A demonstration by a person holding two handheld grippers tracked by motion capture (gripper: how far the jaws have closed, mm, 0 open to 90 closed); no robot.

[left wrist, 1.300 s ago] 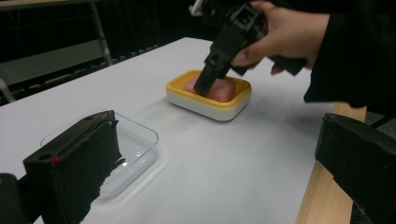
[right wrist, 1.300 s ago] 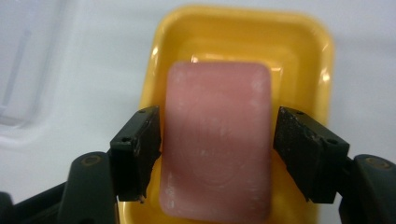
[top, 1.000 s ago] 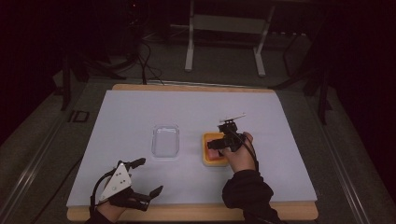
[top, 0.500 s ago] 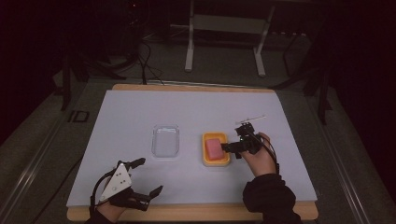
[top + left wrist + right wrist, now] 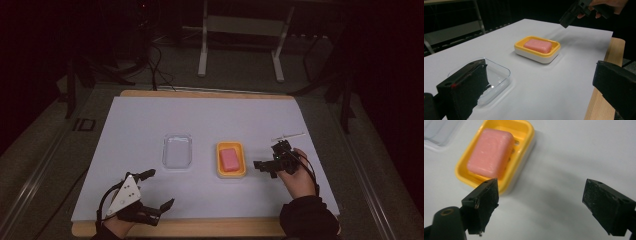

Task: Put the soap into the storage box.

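Observation:
A pink soap bar (image 5: 229,159) lies in a yellow soap dish (image 5: 220,148) near the middle of the white table. My right gripper (image 5: 265,168) hovers just right of the dish, open; its jaws have just been closing a little with nothing between them. In the right gripper view the gripper (image 5: 541,183) frames bare table, with the soap (image 5: 490,152) and dish (image 5: 524,130) to its upper left. My left gripper (image 5: 162,187) stays open and empty near the front left edge. In the left gripper view the soap (image 5: 537,45) sits ahead of the gripper (image 5: 539,70).
A clear plastic tray (image 5: 178,151) lies left of the dish, and it is close ahead in the left gripper view (image 5: 499,77). The white sheet covers a wooden board (image 5: 200,227). A metal stand (image 5: 240,45) is on the floor behind the table.
My right gripper has moved rightward from above the soap dish to the bare table beside it. The soap rests in the dish. My left gripper has not moved.

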